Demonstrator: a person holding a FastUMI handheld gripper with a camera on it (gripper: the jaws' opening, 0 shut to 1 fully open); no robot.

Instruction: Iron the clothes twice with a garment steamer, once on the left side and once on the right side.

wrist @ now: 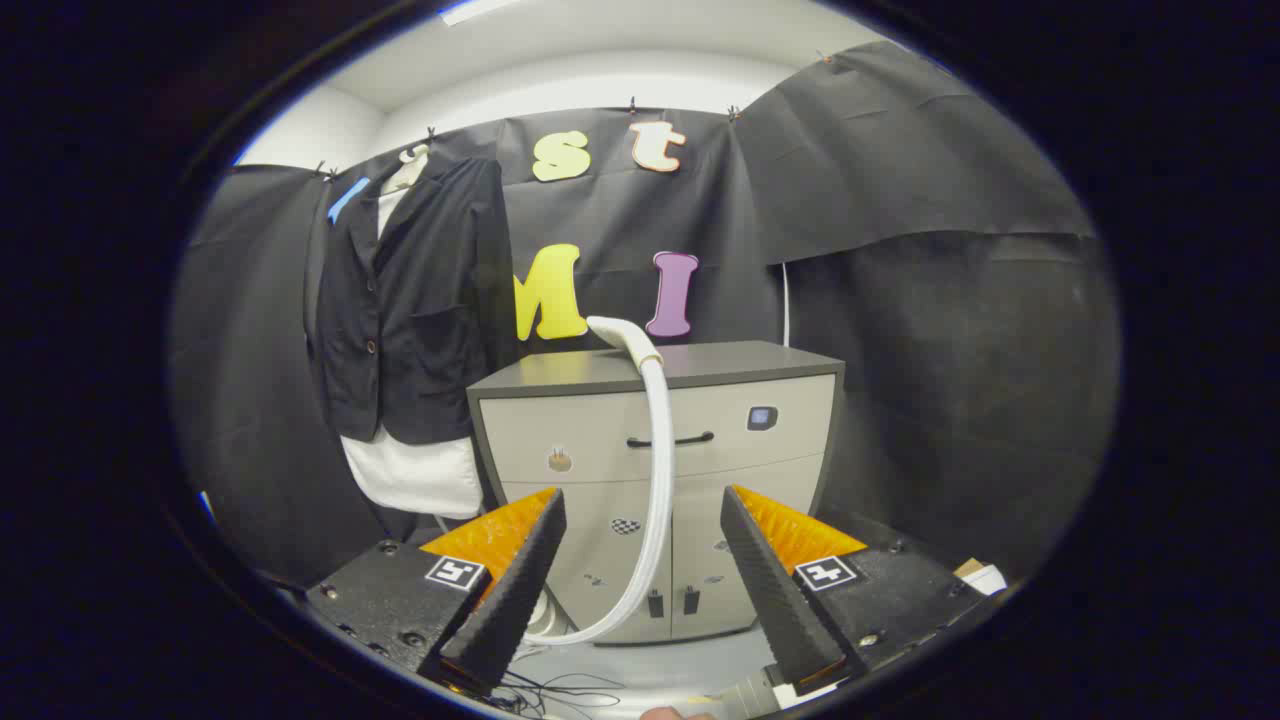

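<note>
Beyond the fingers stands a grey cabinet (700, 400), and on its top lies the white steamer head (625, 335), its hose (658, 470) dropping down the cabinet front between the two fingers. Both fingers of the gripper (645, 575) stand wide apart, gripping nothing. Beside the cabinet a dark jacket (410, 310) hangs over a white shirt (415, 475) against the booth wall

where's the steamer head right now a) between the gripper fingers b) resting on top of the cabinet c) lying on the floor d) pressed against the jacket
b: the steamer head lies on the top of the cabinet, its hose hanging down the front, while the gripper stands open with nothing between its fingers and the jacket hangs apart beside the cabinet.
</note>
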